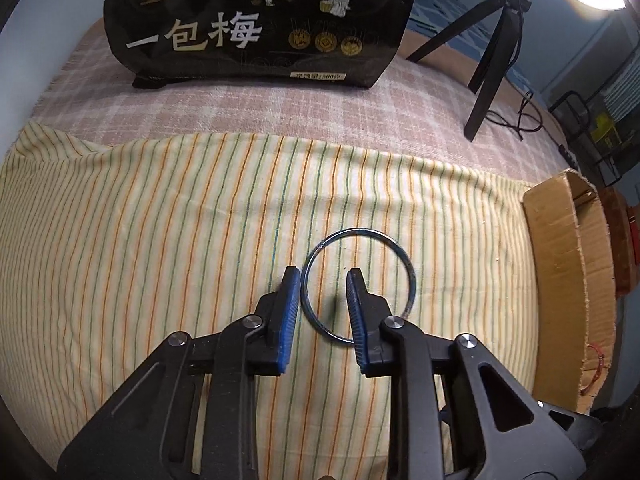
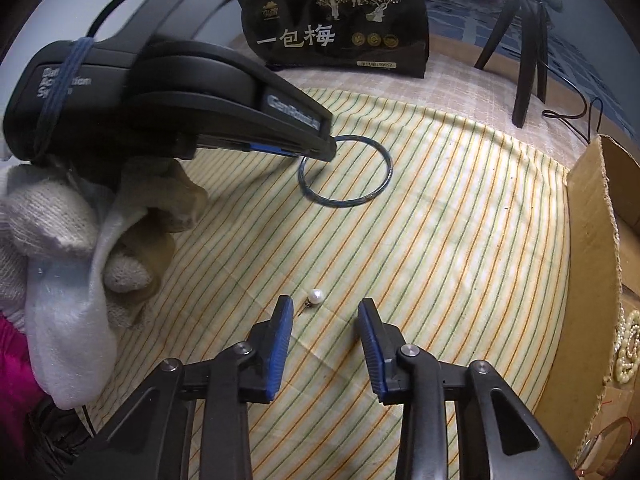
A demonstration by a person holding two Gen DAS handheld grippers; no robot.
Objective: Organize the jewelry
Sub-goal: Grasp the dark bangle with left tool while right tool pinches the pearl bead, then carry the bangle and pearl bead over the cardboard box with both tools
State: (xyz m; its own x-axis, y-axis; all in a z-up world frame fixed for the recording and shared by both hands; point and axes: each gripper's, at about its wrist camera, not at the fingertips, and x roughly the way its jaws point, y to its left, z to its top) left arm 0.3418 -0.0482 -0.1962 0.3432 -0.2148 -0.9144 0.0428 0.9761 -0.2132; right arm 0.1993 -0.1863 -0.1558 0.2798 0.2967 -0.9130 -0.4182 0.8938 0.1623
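A thin blue bangle (image 1: 400,254) lies flat on the striped cloth (image 1: 160,240). My left gripper (image 1: 323,276) is open, its fingers straddling the bangle's near-left rim, one outside and one inside the ring. In the right wrist view the bangle (image 2: 382,186) lies mid-cloth with the left gripper (image 2: 326,148) over its left edge. A pearl stud earring (image 2: 314,297) lies on the cloth just ahead of my open, empty right gripper (image 2: 326,304), nearer its left finger.
A cardboard box (image 1: 560,248) stands at the cloth's right edge; it holds a pearl piece (image 2: 628,350). A black snack bag (image 1: 256,24) stands at the back. A black tripod (image 1: 496,52) stands back right with a cable.
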